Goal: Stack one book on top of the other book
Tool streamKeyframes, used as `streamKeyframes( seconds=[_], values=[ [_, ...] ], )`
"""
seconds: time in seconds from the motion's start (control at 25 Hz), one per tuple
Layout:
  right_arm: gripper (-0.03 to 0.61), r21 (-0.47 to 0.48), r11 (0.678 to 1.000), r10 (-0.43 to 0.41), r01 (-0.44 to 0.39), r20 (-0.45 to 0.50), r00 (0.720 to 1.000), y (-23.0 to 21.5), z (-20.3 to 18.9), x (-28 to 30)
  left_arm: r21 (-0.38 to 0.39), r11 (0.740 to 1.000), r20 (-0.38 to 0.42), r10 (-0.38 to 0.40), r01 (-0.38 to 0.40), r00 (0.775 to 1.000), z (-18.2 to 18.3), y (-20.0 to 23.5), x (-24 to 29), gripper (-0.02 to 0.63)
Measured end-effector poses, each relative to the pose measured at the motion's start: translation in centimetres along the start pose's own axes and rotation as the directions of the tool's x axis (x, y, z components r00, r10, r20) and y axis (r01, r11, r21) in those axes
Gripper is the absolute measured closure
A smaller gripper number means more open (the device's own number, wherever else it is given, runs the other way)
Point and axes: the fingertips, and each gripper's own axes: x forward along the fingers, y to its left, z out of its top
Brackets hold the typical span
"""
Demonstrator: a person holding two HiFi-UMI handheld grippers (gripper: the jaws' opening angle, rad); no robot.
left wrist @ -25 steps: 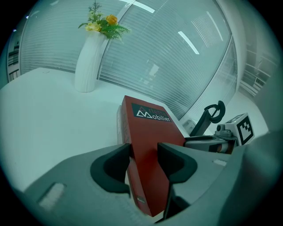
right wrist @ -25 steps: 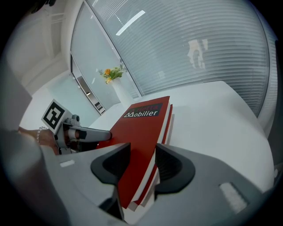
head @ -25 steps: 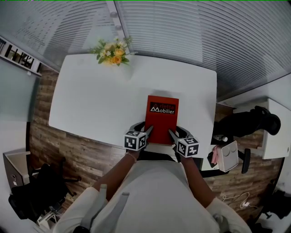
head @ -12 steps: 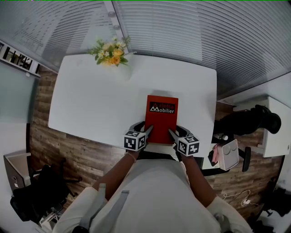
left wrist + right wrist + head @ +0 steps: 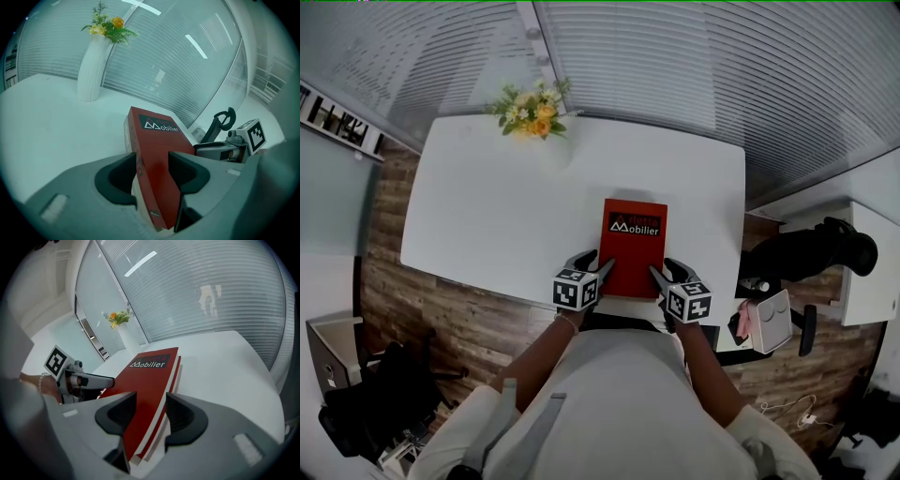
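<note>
At the far left of the table (image 5: 478,211) stood a white vase (image 5: 93,65) of flowers (image 5: 532,108), well apart from everything else.

The left gripper (image 5: 602,269) lay at the near left corner of the book (image 5: 633,246). Its jaws were opening and stood wide. In the left gripper view (image 5: 152,171) that corner sat between them, with one jaw over the red cover and the other beside the spine.

The book lay flat near the table's front edge, right of centre. Its long axis ran straight away from the person toward the blinds. The dark title band sat at the far end and read upright from the person's side. The band's upper word was too dim to read.

A paler lower book (image 5: 127,138) showed under it only as a strip of spine and pages. The head view hid it completely, and the jaws covered the near ends of both.

The right gripper (image 5: 657,274) lay at the near right corner. Its jaws were also opening and wide, with the page edges (image 5: 161,394) between them (image 5: 151,416). Both views left it hard to tell whether any pad touched the stack.
</note>
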Motion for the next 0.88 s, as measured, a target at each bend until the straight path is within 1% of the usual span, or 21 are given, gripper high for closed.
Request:
streamKeyframes(
  seconds=[0.16,0.32,0.52,0.64,0.72,0.88],
  values=[
    [0.399,-0.033,0.999,-0.010,0.012,0.048,0.999,0.2,1.7,-0.8,0.019,1.000,0.038,0.004,-0.004,0.999,1.4,-0.1,-0.8,0.394],
    [0.407,-0.067,0.997,-0.020,0.026,0.091,0.996,0.4,3.6,-1.8,0.024,1.000,0.093,0.000,-0.003,0.996,3.3,-0.4,-2.0,0.404],
    [0.423,-0.121,0.992,-0.022,0.043,0.165,0.986,1.2,6.5,-3.7,0.047,0.999,0.183,-0.016,0.008,0.983,6.4,-1.5,-4.1,0.440],
    [0.445,-0.158,0.986,-0.019,0.054,0.213,0.977,1.9,8.5,-5.0,0.070,0.997,0.240,-0.034,0.018,0.970,8.5,-2.4,-5.5,0.459],
    [0.457,-0.182,0.981,-0.018,0.065,0.247,0.969,2.4,9.9,-6.0,0.094,0.995,0.283,-0.049,0.023,0.958,9.9,-3.2,-6.6,0.484],
    [0.489,-0.228,0.970,-0.006,0.082,0.314,0.949,3.8,12.7,-8.3,0.144,0.989,0.373,-0.082,0.030,0.924,12.9,-5.1,-9.2,0.530]
  ],
)
